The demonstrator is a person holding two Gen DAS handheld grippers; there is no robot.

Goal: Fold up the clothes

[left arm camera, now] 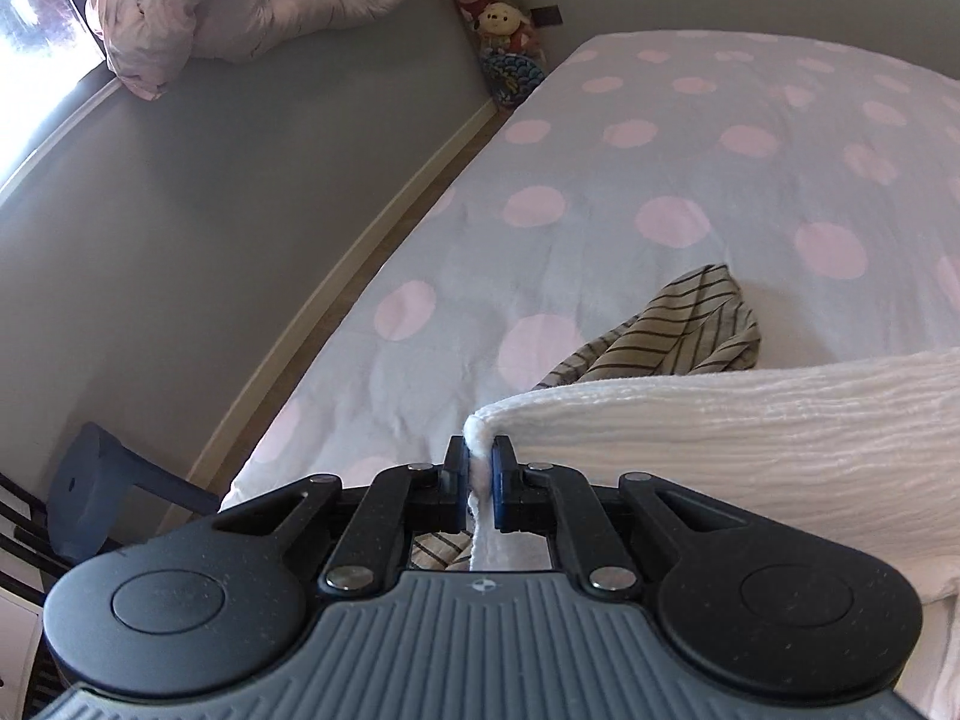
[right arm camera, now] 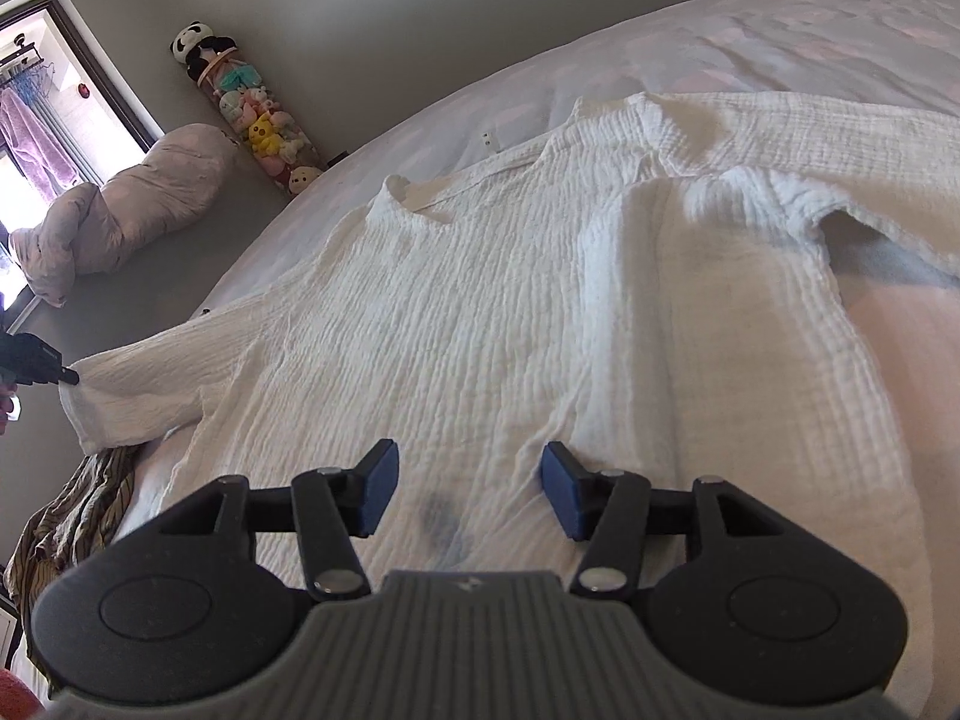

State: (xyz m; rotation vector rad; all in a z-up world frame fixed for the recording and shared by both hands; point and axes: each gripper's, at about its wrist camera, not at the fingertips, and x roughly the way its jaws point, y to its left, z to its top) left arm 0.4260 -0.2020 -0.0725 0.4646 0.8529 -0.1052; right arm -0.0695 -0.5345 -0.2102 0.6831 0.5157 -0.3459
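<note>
While the left gripper (left arm camera: 479, 468) pinched the sleeve end of a white crinkled shirt (right arm camera: 510, 312) past the bed's (left arm camera: 660, 138) left edge, the right gripper (right arm camera: 467, 489) hovered open over the shirt's body, nothing between its pads. The shirt lay spread across the polka-dot sheet, a striped garment (left arm camera: 678, 330) crumpled at that edge. Grey floor (left arm camera: 210, 180) lay open beside the bed, with a bundled duvet (right arm camera: 120, 210) near the window. No writing was legible.

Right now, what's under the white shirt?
The white shirt lies on the polka-dot bedsheet. A striped garment pokes out beneath its lifted sleeve, pinched by the left gripper. How far the striped garment runs underneath is covered.
</note>
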